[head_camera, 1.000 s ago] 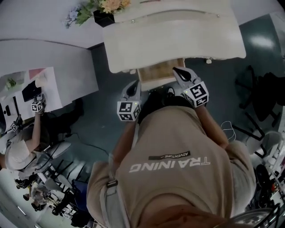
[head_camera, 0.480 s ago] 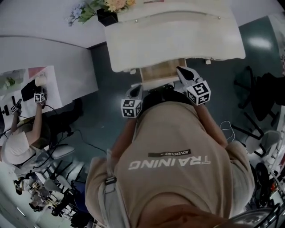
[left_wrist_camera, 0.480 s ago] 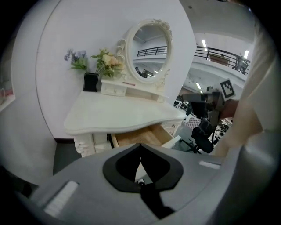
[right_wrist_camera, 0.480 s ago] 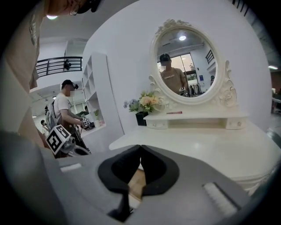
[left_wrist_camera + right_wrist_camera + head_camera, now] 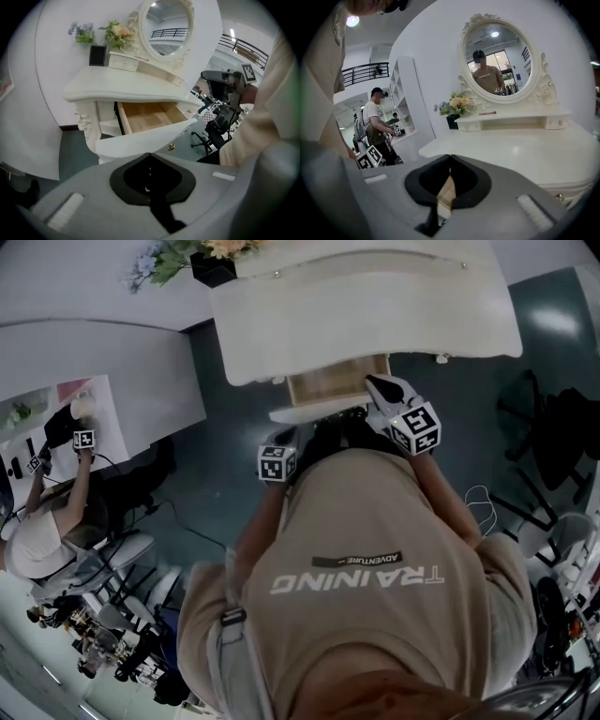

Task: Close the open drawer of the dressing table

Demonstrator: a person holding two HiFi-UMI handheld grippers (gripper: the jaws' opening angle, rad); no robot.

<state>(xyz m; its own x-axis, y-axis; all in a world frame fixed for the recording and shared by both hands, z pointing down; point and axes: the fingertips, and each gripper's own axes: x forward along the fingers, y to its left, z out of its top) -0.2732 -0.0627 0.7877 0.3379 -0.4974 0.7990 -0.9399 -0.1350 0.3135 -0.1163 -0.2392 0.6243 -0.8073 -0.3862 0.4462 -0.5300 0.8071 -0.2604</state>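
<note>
So the pale wooden drawer with the curved white front [image 5: 143, 139] is sitting pulled out under the white dressing table top [image 5: 122, 86], right in front of the person. Both tongs are looking pinched closed and carrying nothing. The left gripper [image 5: 150, 157] is hovering near the front panel, and the right gripper [image 5: 450, 158] is pointing over the tabletop by the drawer's right side. I'm guessing it's sliding light and stiff, so pushing flat on the middle of the front is looking safer than pushing on a corner, which could skew it.
</note>
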